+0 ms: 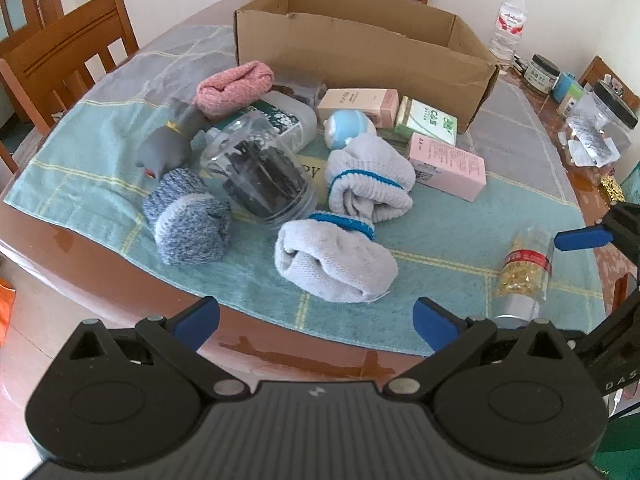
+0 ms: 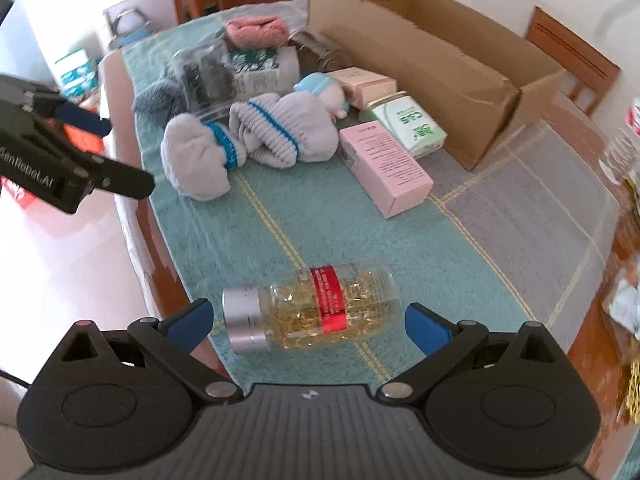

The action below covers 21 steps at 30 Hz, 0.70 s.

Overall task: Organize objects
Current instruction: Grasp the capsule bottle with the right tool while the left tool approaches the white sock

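At the near edge of the table, the right gripper (image 2: 308, 322) has its blue-padded jaws spread wide, holding nothing, with the clear capsule bottle with a silver cap and red label (image 2: 316, 306) lying on its side on the teal checked cloth (image 2: 320, 224) just ahead between them. The left gripper (image 1: 316, 320) hovers at the same edge, likewise wide open and empty. Beyond it lie two rolled grey socks with blue bands (image 1: 336, 260), a pink carton (image 1: 448, 166), and the open cardboard box (image 1: 360, 52) toward the far edge.
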Each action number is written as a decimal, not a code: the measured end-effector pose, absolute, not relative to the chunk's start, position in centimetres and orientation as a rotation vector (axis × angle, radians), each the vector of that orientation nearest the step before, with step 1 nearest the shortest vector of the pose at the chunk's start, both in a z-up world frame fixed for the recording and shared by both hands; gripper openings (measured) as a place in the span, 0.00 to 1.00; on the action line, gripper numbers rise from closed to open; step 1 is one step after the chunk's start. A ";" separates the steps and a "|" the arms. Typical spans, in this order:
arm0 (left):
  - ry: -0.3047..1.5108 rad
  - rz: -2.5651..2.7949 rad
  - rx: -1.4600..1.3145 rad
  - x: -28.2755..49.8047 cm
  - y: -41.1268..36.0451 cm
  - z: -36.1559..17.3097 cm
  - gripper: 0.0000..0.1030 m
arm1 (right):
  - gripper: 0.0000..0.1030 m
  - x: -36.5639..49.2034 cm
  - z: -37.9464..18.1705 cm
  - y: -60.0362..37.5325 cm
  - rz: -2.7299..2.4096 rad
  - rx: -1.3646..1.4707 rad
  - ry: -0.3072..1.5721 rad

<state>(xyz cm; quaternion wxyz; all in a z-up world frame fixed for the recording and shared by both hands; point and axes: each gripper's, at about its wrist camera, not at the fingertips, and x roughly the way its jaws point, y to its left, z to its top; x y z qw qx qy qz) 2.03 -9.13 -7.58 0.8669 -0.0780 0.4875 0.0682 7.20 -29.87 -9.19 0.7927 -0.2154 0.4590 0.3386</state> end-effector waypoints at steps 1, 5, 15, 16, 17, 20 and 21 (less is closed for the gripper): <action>1.021 0.143 -0.162 2.2 -9.3 -7.7 0.99 | 1.00 7.3 -9.3 -29.8 0.734 -0.472 0.984; 1.025 0.147 -0.156 2.8 -9.6 -8.4 0.99 | 1.00 7.6 -9.7 -29.5 0.745 -0.485 0.971; 0.993 0.169 -0.080 4.1 -10.4 -9.9 0.99 | 0.95 8.1 -9.9 -29.4 0.676 -0.482 0.956; 0.990 0.175 -0.075 4.3 -10.4 -10.1 0.99 | 0.95 8.3 -9.9 -29.6 0.667 -0.474 0.961; 0.989 0.185 -0.068 4.5 -10.6 -10.3 0.99 | 0.95 8.4 -10.0 -29.8 0.657 -0.465 0.966; 0.975 0.192 -0.053 5.1 -11.0 -10.8 0.99 | 0.95 8.8 -10.0 -30.4 0.637 -0.442 0.981; 0.975 0.190 -0.049 5.3 -11.2 -10.9 0.99 | 0.95 8.8 -10.0 -30.5 0.631 -0.436 0.984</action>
